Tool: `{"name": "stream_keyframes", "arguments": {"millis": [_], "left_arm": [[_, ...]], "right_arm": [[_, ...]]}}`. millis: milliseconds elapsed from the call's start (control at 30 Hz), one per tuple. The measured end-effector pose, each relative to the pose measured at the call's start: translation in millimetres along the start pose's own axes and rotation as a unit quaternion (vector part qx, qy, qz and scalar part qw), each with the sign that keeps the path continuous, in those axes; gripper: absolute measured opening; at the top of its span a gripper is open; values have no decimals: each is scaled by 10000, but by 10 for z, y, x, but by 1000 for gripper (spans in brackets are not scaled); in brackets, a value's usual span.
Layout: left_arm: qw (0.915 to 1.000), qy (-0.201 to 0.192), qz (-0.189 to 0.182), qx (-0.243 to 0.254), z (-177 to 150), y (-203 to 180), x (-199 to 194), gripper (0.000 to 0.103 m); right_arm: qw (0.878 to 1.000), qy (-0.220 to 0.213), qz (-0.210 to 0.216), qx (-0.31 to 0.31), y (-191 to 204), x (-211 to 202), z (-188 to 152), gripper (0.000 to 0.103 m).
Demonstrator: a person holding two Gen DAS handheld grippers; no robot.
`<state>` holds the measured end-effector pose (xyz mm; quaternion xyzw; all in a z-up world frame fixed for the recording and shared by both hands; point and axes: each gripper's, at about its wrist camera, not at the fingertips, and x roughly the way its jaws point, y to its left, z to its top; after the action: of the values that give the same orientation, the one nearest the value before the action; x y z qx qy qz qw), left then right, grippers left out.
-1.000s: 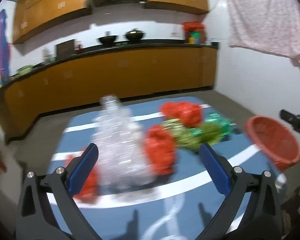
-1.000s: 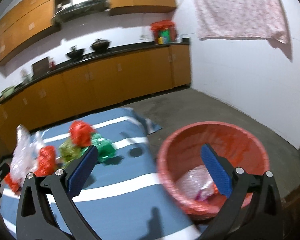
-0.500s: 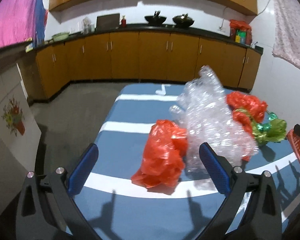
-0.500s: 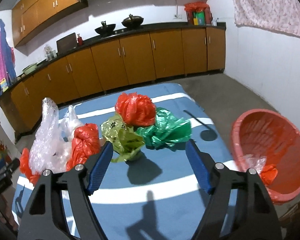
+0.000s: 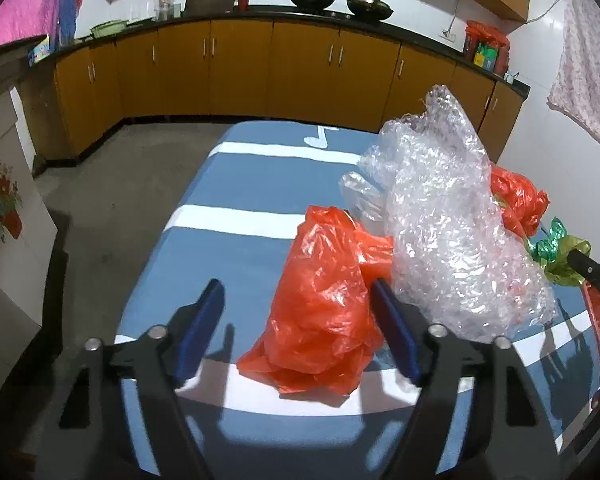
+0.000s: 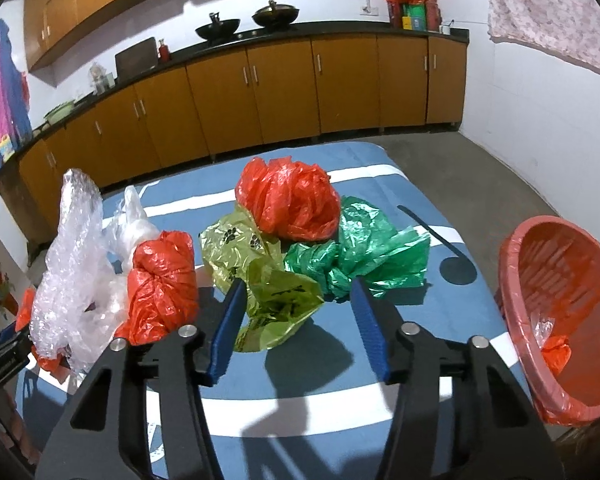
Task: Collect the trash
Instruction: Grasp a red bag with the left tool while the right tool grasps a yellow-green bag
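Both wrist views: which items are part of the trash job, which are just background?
Job:
bubble wrap
red bags
yellow-green bag
green bag
red basket
left hand-held gripper
right hand-held gripper

Background:
woks
cabinets
hanging cloth

Behind the bubble wrap (image 5: pixel 452 216), most of a red bag (image 5: pixel 518 200) and the green bag (image 5: pixel 554 240) hidden. Red basket (image 6: pixel 560 280) cropped at the right edge, contents only partly visible. Left hand-held gripper (image 6: pixel 4 354) cut off at the left edge. Small items on the far bench (image 5: pixel 260 10) too tiny to identify.
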<state>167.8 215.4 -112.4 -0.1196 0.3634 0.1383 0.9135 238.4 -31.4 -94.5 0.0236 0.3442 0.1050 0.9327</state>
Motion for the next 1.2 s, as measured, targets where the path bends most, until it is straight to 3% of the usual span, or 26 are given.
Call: {"name": "stream_keyframes", "arguments": {"millis": [67, 233, 300, 600, 967, 1200], "left_arm": [[10000, 26, -68, -34, -12, 23, 15, 63], [9997, 55, -229, -10, -25, 19, -10, 36], [9995, 13, -303, -30, -32, 25, -47, 32], [9995, -105, -284, 63, -79, 49, -202, 16], [9988, -461, -81, -124, 8, 169, -560, 14], [9955, -882, -325, -70, 154, 23, -941, 14]], "right_arm": [[10000, 25, 4, -76, 26, 22, 4, 44], [9996, 60, 52, -259, 77, 44, 22, 13], [9994, 77, 157, -292, 92, 19, 15, 10], [9988, -88, 366, -319, 109, -219, 33, 3], [9974, -505, 448, -238, 32, -635, 126, 3], [9962, -802, 325, -123, -128, -911, 169, 3]]}}
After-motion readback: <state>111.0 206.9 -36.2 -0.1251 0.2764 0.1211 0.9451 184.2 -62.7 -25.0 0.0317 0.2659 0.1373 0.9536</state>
